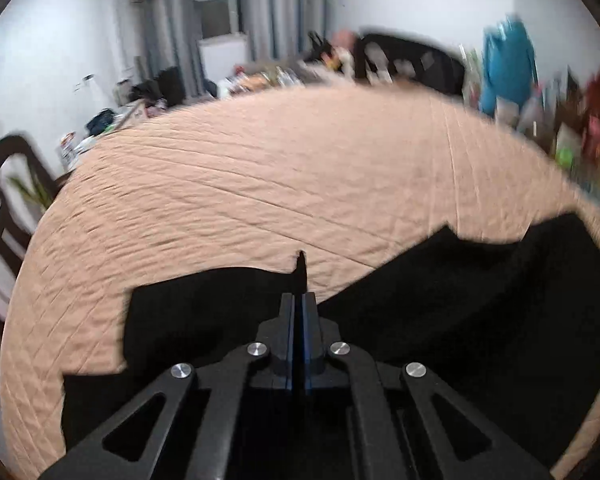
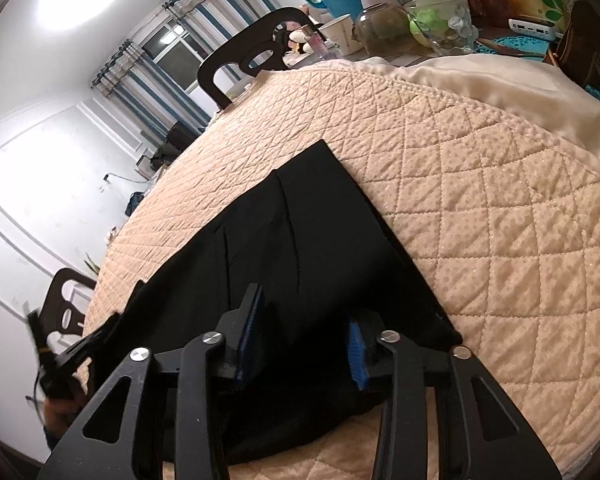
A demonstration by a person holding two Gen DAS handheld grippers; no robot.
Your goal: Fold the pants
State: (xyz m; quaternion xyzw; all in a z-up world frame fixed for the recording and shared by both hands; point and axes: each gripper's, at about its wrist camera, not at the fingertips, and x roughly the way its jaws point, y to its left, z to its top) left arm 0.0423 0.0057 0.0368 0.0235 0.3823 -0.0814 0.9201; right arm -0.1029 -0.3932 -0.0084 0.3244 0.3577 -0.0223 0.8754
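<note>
Pants [image 2: 320, 240] pinched in left claw [image 1: 299, 300]; right claw [image 2: 306, 312] wide above them.

Both wrist views sit low and close over the quilted cover [image 1: 260, 168], sharing it and the black pants [image 2: 320, 240], each looking along its own fingers.

The pants [image 2: 320, 240] are plain black, lying on a peach-beige quilted cover [image 2: 480, 200] stitched in a diamond pattern with fine speckles. Both the left gripper [image 1: 299, 300] and the right gripper [image 2: 304, 320] are black with blue pads [image 2: 356, 352] and silver rivets. Beyond the cover's far edge stand dark brown chairs [image 2: 244, 64], blue-and-grey striped curtains [image 2: 156, 76] and a white wall [image 2: 40, 184].
</note>
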